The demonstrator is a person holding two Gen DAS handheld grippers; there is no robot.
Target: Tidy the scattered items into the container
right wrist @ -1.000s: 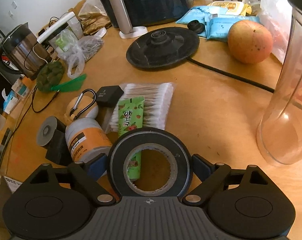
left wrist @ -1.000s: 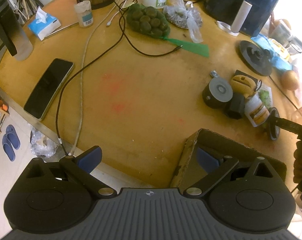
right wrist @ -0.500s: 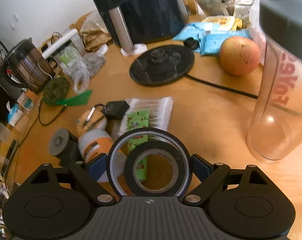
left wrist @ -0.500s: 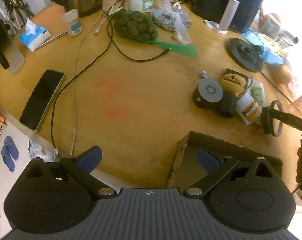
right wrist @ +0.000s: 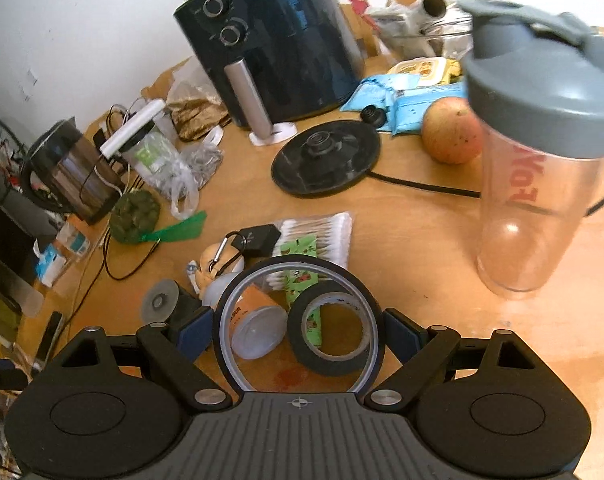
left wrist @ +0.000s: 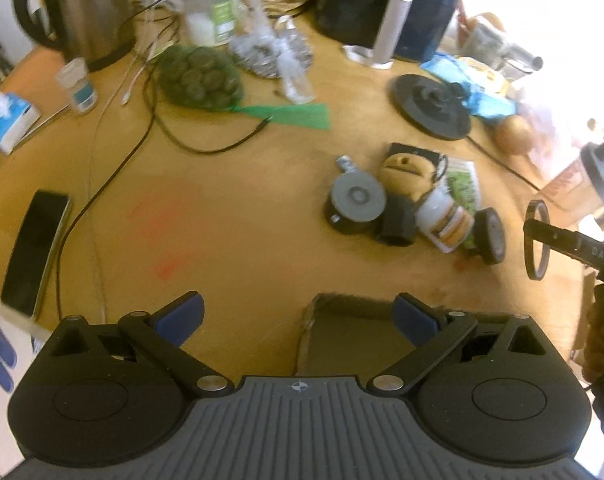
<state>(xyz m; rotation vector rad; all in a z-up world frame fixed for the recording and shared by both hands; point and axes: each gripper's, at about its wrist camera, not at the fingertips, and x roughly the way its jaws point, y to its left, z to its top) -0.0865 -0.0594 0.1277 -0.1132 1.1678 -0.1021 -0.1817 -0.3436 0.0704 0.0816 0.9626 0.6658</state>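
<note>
The right gripper [right wrist: 297,330] clamps a clear ring [right wrist: 297,276] above the tape roll [right wrist: 330,332] at 6 o'clock; the left gripper [left wrist: 297,316] gapes empty, half hiding the cardboard box [left wrist: 342,332].

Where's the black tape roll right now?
In the right wrist view, the black tape roll stands on edge on the wooden table, seen through the thin ring held in the right gripper, beside the white pill bottle.

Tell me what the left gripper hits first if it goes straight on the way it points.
Probably bare wooden table ahead of the left gripper, whose jaws are open. The cardboard box lies close by the right-hand jaw, so its wall could catch first; depth is unclear.
</note>
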